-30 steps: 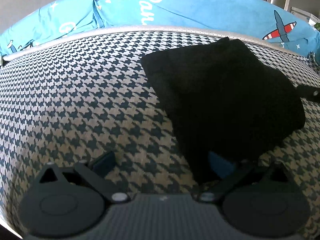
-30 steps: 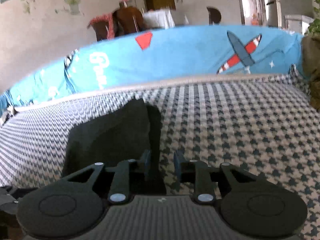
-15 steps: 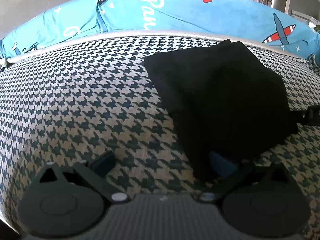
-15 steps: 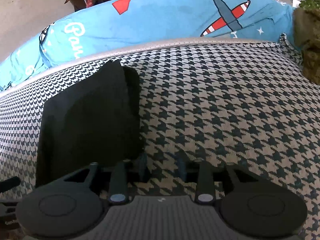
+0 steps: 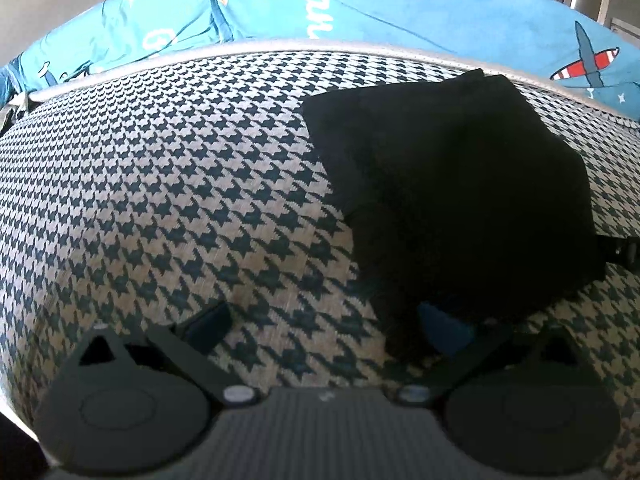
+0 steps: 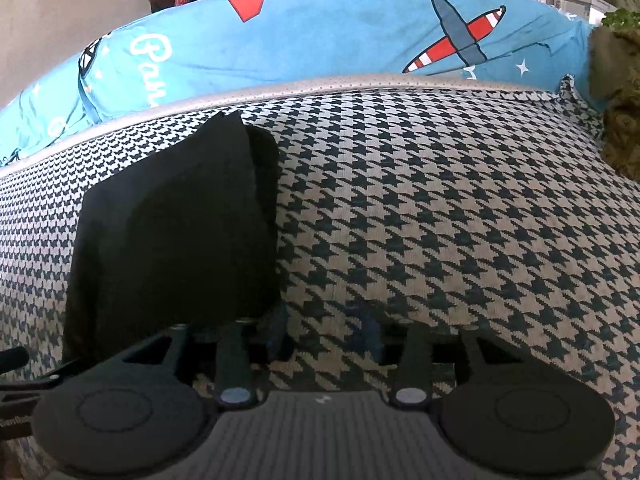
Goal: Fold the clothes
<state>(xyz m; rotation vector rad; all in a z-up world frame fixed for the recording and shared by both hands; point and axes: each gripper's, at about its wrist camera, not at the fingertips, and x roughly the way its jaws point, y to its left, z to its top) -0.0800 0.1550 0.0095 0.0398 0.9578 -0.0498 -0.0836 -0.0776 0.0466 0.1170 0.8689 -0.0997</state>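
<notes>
One houndstooth surface (image 5: 160, 184) is shown, backed by one blue printed cushion (image 6: 340, 36). One black garment (image 5: 452, 184), folded into a compact block, is laid at centre right of the left view and centre left of the right view. The left gripper (image 5: 328, 324) is spread wide; the right gripper (image 6: 326, 336) is parted, empty.

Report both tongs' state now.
Left tongs: open, holding nothing; one finger lies under the black garment edge.
Right tongs: open, empty, beside the garment.
</notes>
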